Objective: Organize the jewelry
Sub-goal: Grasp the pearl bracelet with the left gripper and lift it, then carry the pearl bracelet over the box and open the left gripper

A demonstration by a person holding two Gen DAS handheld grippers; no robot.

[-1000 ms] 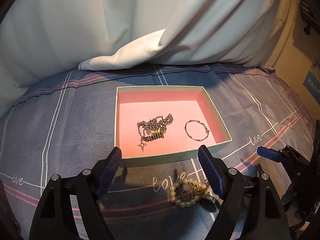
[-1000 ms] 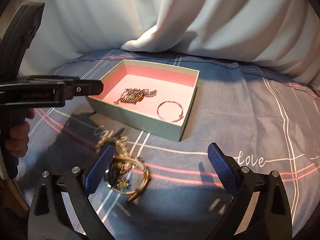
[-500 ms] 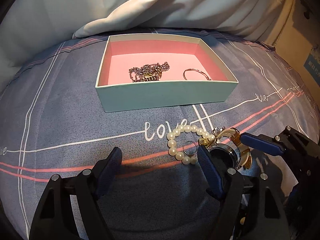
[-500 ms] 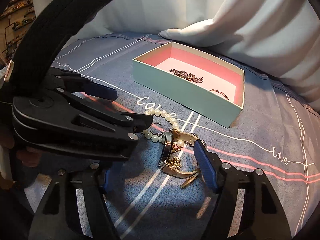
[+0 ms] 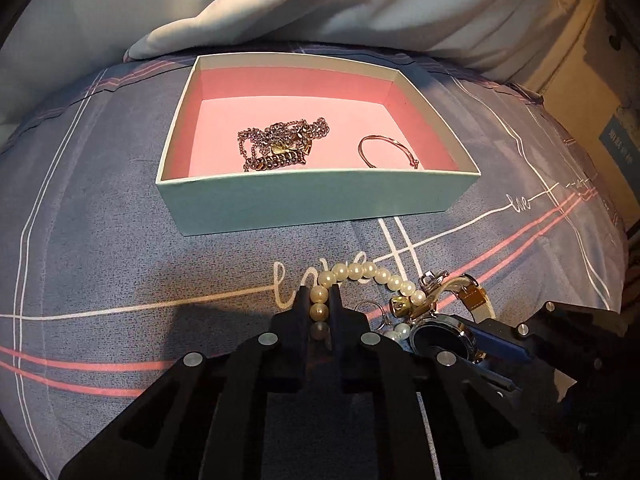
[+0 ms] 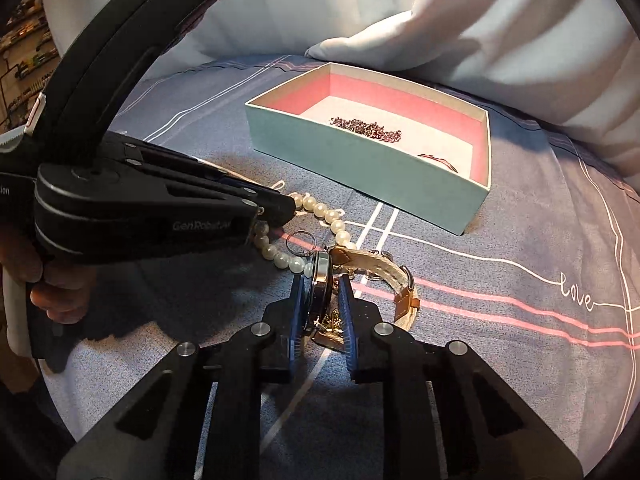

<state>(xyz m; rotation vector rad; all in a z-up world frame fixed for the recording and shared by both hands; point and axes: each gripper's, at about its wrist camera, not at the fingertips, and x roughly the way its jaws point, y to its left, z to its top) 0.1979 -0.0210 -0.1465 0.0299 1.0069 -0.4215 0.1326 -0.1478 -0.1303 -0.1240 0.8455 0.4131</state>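
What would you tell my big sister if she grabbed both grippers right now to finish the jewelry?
Left gripper: shut on the pearl bracelet, which lies on the bedsheet.
Right gripper: shut on the watch, tangled beside the pearls with a small ring.
Done: chain necklace and thin bangle lie in the pink-lined box.
Left: lift carefully, since the pieces touch, then put bracelet, watch and ring in the box.

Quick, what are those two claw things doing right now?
Left hand-held gripper: closed on the pearl bracelet.
Right hand-held gripper: closed on the watch.
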